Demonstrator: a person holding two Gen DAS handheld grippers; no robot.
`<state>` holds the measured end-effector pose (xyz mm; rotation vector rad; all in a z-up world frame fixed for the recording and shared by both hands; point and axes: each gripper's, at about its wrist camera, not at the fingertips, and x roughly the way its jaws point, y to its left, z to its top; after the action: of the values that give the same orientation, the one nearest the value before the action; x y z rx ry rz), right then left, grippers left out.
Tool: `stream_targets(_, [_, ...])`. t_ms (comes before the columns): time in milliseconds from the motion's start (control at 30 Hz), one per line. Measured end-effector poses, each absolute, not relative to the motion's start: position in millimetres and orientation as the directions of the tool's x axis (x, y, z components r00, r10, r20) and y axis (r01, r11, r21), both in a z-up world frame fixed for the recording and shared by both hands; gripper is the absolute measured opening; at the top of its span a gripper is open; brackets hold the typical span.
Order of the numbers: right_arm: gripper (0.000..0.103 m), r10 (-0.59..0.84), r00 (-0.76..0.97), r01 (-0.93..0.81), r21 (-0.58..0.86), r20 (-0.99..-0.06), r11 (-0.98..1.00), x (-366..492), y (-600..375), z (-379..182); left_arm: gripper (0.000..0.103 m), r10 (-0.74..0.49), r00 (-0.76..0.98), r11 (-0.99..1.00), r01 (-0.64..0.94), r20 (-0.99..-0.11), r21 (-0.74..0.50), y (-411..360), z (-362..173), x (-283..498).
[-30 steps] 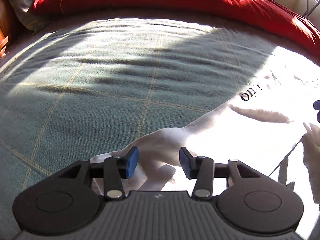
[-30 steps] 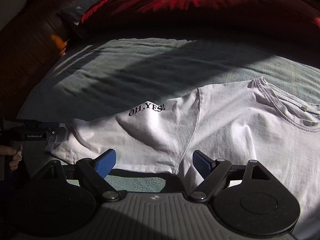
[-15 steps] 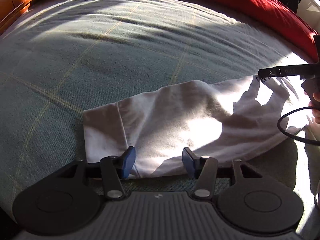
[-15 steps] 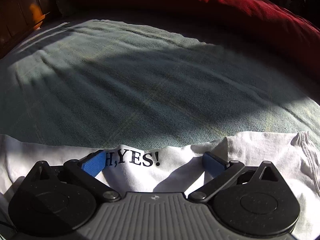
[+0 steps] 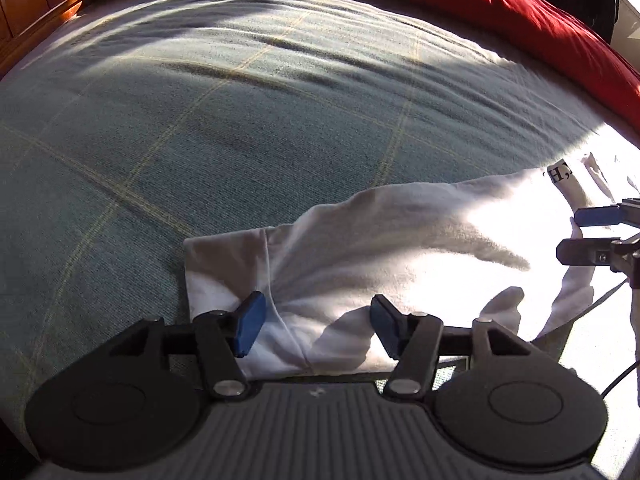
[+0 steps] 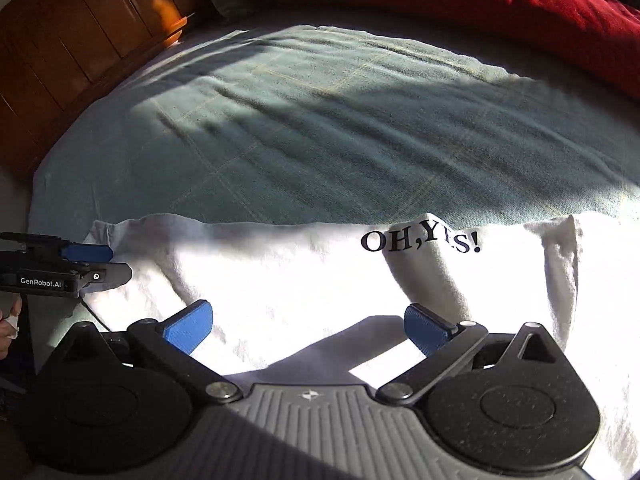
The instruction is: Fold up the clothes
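Observation:
A white T-shirt (image 5: 400, 248) lies folded lengthwise on the bed, its sleeve end at the left. My left gripper (image 5: 316, 330) hovers over that sleeve end; its jaws are opening, and cloth lies under and between the blue pads (image 5: 248, 326) without being pinched. In the right wrist view the shirt (image 6: 300, 280) shows its black "OH,YES!" print (image 6: 420, 242). My right gripper (image 6: 308, 328) stands wide open above the shirt's near edge, holding nothing. Each gripper shows in the other's view: the right gripper (image 5: 568, 234) at the right edge, the left gripper (image 6: 120, 263) at the left edge.
A green plaid bedspread (image 5: 200, 140) covers the bed beyond the shirt. A red duvet (image 5: 520, 12) is heaped along the far side. A wooden headboard (image 6: 60, 60) stands at the left. A person's hand (image 6: 8, 324) and a cable (image 6: 94, 316) are at the left edge.
The left gripper slid to the shirt's sleeve end and its jaws widened. The right gripper opened wide and drew back over the shirt; the print now lies ahead of its fingers.

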<state>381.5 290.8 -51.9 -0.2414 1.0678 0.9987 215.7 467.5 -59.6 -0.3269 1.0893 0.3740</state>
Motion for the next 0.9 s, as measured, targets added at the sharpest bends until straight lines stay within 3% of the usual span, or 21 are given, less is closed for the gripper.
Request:
stream_targets(167, [0.103,0.591,0.049,-0.791,0.33,-0.805,0.515,367.6,306.8,-47.2,0.058,0.129,0.408,0.864,-0.493,-0.904,-0.1,479.0,-39.8,212.5])
stream_targets(367, [0.103,0.584,0.111,-0.781,0.293,-0.804,0.552,360.8,281.1,-33.0,0.059,-0.015,0.543,0.891,-0.375,-0.84,-0.257,476.4,-47.1,251.2])
stream_targets(600, [0.103,0.539,0.158,-0.75,0.255,-0.827,0.61,384.4,277.9,-62.0,0.06,0.041,0.476,0.885,-0.425,-0.879,-0.189,465.1,-63.1,232.2])
stream_targets(767, [0.103,0.556,0.187,-0.748,0.25,-0.81,0.615,410.4,303.7,-63.9,0.059,0.004,0.433,0.881,-0.428,-0.901,-0.202,470.8,-50.6,226.5])
stream_targets(900, [0.103,0.56,0.217,-0.74,0.239,-0.799,0.629,414.1,303.1,-43.3,0.058,-0.041,0.526,0.903,-0.344,-0.849,-0.257,471.6,-33.3,241.4])
